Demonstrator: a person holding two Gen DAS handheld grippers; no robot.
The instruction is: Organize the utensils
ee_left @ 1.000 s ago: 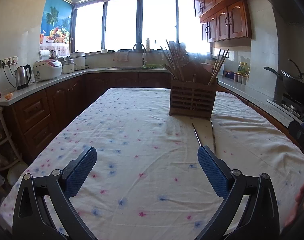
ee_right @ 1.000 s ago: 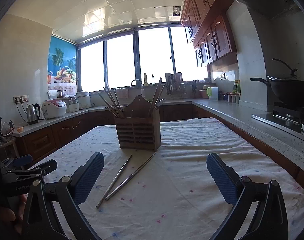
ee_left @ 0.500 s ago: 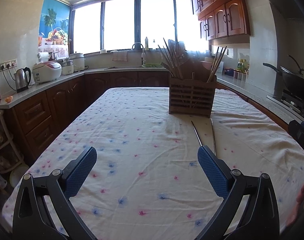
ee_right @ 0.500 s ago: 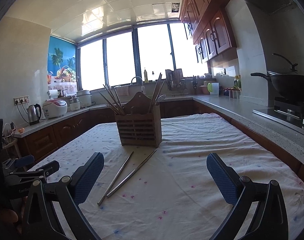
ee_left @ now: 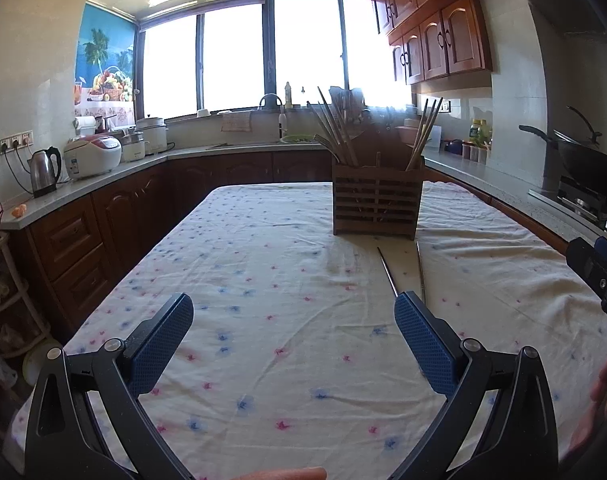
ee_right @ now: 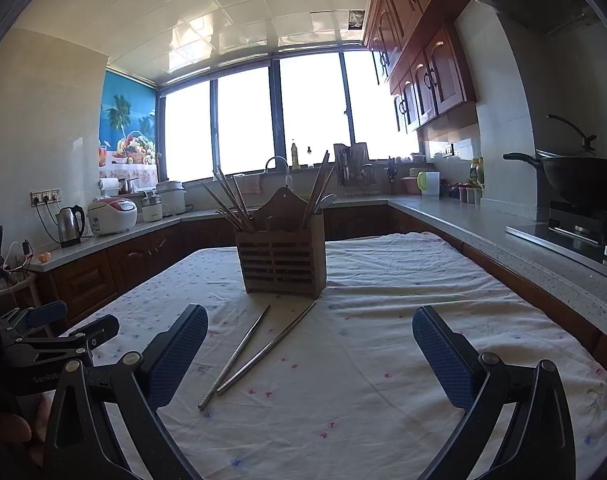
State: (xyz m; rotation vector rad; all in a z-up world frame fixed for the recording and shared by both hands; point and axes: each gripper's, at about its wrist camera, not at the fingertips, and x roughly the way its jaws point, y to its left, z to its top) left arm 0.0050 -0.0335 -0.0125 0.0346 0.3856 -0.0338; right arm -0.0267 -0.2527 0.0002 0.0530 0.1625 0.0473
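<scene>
Chopsticks (ee_right: 259,350), two metal ones, lie on my tablecloth (ee_right: 383,360) just before the wooden holder (ee_right: 282,264). My left gripper (ee_left: 293,334) and right gripper (ee_right: 309,354) gape wide, holding nothing.

sunlit windows (ee_right: 287,120), dark wood cabinets (ee_right: 423,76), tiled ceiling (ee_right: 231,4).
</scene>
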